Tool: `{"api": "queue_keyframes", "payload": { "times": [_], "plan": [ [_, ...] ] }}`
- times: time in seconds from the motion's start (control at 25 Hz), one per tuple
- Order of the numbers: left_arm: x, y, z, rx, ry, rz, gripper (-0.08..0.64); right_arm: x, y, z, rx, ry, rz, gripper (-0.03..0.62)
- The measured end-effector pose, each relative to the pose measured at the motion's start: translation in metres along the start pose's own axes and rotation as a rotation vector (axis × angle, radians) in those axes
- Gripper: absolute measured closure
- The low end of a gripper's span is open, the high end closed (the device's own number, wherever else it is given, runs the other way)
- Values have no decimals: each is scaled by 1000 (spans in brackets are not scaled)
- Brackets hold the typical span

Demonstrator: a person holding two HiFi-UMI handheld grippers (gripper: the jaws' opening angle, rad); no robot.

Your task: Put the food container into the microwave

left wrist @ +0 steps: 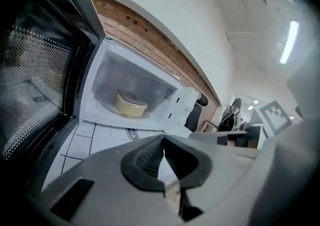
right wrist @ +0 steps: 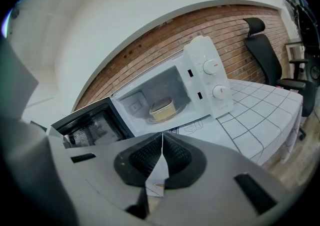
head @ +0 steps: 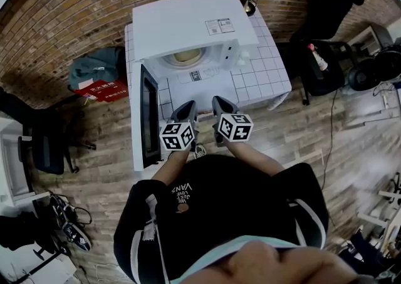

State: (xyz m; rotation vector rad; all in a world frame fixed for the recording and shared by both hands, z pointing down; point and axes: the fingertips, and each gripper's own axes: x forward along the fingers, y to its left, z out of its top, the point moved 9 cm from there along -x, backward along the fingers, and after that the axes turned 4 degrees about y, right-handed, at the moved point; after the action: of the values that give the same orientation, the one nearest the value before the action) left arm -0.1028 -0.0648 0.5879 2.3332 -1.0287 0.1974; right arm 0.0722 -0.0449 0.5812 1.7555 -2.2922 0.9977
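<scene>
Pale yellow shallow food container sits inside the open white microwave, toward the white tiled desk's far edge. Left gripper and right gripper hover at the near edge, jaws pressed together, empty. The container lies straight ahead, about equally near both.

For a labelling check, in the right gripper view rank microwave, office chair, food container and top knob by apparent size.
1. microwave
2. office chair
3. food container
4. top knob
</scene>
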Motion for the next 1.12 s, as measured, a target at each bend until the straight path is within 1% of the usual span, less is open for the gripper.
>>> {"api": "queue_keyframes", "payload": {
  "times": [0.32, 0.88, 1.12],
  "plan": [
    [0, -19, -6, -19, -20, 43, 548, -13, -9, 4, -24, 23, 40, 586],
    [-8, -50, -25, -56, -58, 120, 548, -35, -27, -2, -60, 74, 102, 588],
    [-13, -62, -35, -64, -71, 139, 548, -46, -31, -6, -70, 82, 121, 588]
  ]
}}
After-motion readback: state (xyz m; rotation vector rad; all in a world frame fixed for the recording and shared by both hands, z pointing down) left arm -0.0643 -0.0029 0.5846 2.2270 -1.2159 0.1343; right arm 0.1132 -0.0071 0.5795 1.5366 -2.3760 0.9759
